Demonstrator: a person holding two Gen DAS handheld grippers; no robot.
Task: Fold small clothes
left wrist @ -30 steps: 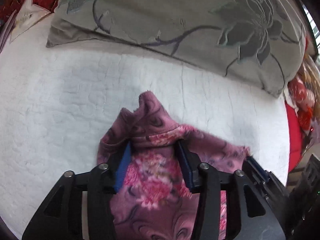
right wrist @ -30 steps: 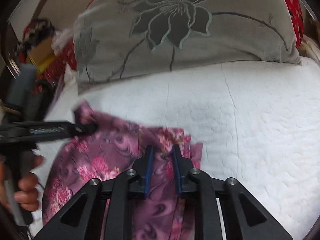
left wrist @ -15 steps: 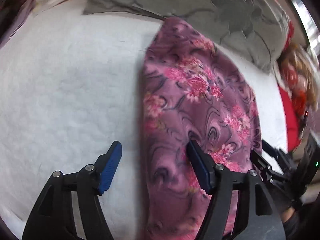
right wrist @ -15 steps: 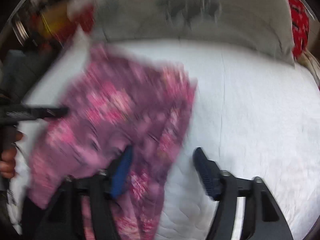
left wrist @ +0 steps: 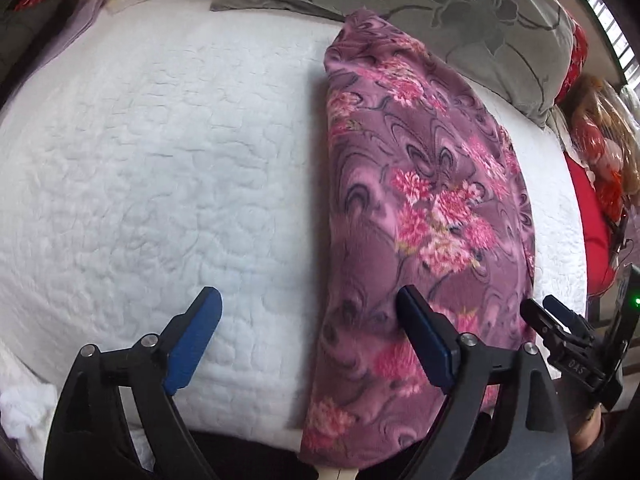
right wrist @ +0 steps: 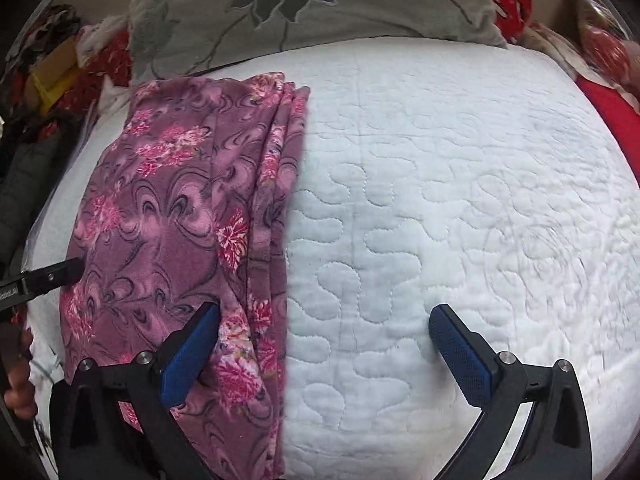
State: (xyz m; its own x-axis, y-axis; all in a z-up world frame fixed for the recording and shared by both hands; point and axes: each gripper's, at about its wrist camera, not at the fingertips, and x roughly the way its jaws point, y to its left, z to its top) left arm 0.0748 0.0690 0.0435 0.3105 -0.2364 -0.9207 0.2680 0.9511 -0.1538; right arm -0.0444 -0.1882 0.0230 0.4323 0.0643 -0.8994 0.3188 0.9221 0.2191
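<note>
Garment (left wrist: 420,208) released, both fingers opening, empty

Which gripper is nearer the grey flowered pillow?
Neither clearly. Left gripper straddles the purple floral garment's left edge; right gripper straddles its right edge. Both jaws opening, at the end far from the pillow.

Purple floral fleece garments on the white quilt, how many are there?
1. The purple floral fleece garment lies folded lengthwise on the white quilted bedspread, its far end near the grey flower-print pillow. Anything beneath its layers would be hidden.
</note>
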